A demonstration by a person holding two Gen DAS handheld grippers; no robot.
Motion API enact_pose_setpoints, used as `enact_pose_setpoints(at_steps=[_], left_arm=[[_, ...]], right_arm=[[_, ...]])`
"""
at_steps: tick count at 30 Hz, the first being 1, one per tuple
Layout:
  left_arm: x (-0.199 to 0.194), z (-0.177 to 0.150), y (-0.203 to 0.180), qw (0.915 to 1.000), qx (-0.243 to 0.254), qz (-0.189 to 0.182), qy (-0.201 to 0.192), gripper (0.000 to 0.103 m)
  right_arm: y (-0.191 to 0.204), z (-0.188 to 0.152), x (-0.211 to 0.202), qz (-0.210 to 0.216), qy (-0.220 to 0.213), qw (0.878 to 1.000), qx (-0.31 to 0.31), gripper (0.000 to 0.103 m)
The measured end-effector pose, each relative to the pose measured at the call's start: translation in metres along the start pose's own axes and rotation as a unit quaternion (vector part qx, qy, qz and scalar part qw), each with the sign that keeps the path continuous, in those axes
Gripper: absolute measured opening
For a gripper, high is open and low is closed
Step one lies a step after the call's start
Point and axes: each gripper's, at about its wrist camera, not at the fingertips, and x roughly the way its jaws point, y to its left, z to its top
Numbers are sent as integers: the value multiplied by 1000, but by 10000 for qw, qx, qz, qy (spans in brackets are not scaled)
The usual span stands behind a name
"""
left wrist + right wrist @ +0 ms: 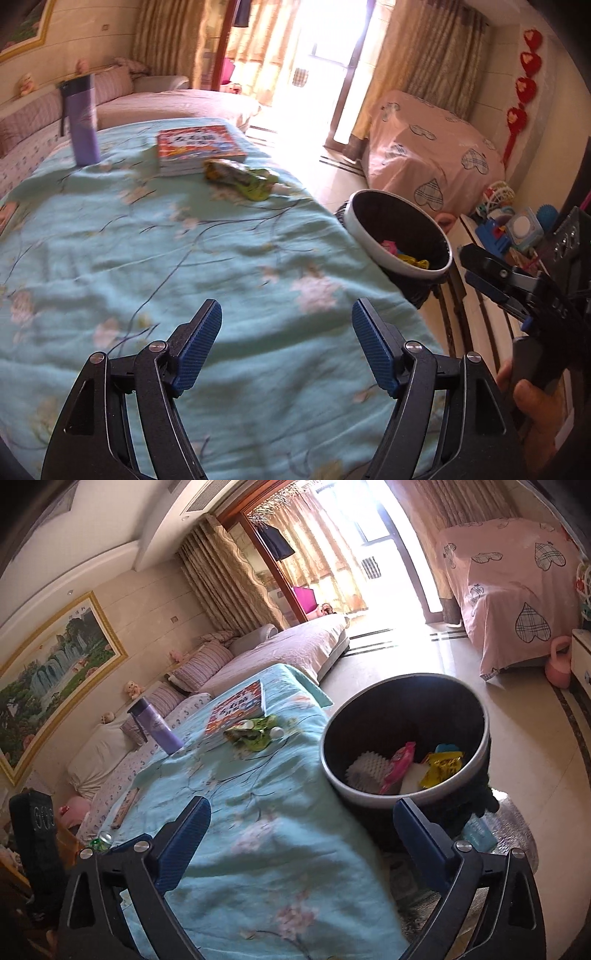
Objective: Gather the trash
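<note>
Both our grippers stand empty above the blue flowered cloth (155, 258) on the bench: the left gripper (286, 345) fingers well apart, the right gripper (301, 843) fingers spread wide. Green wrappers (240, 179) lie far along the bench, touching the book (197, 147). The bin (406, 746) at the right edge holds other wrappers.

You're in a home living room: a long sofa with striped pink cushions (207, 657), a gold-framed landscape painting (55, 675), tan patterned curtains (424, 55) beside a bright balcony door, and red heart-shaped wall ornaments (526, 74).
</note>
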Motion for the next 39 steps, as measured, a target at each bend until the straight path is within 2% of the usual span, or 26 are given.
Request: enact_pose_setpoints(at_steps=[3, 6, 8, 11, 15, 18, 22, 39], left_arm=[[-19, -5, 13, 9996, -142, 113, -221, 75], [-41, -8, 17, 9979, -171, 192, -598, 79], [-56, -14, 17, 9945, -99, 407, -957, 94], [-72, -26, 21, 9871, 1, 773, -1403, 103], [-84, -47, 25, 9767, 104, 1235, -1750, 103], [-87, -59, 29, 9736, 149, 1341, -1844, 103], [-86, -71, 30, 9665, 358, 1671, -1918, 103], [-89, -89, 32, 9602, 407, 1970, -1935, 103]], right_arm=[[22, -7, -9, 31, -76, 9997, -209, 100], [46, -10, -31, 4, -520, 9970, -569, 100], [67, -18, -51, -108, -1051, 9902, -911, 103], [87, -37, -67, -347, -1564, 9774, -1378, 103], [90, -54, -61, -493, -1548, 9743, -1563, 103], [86, -65, -53, -566, -1425, 9757, -1568, 103], [84, -79, -51, -660, -1396, 9748, -1611, 103], [89, -97, -47, -551, -1336, 9735, -1771, 103]])
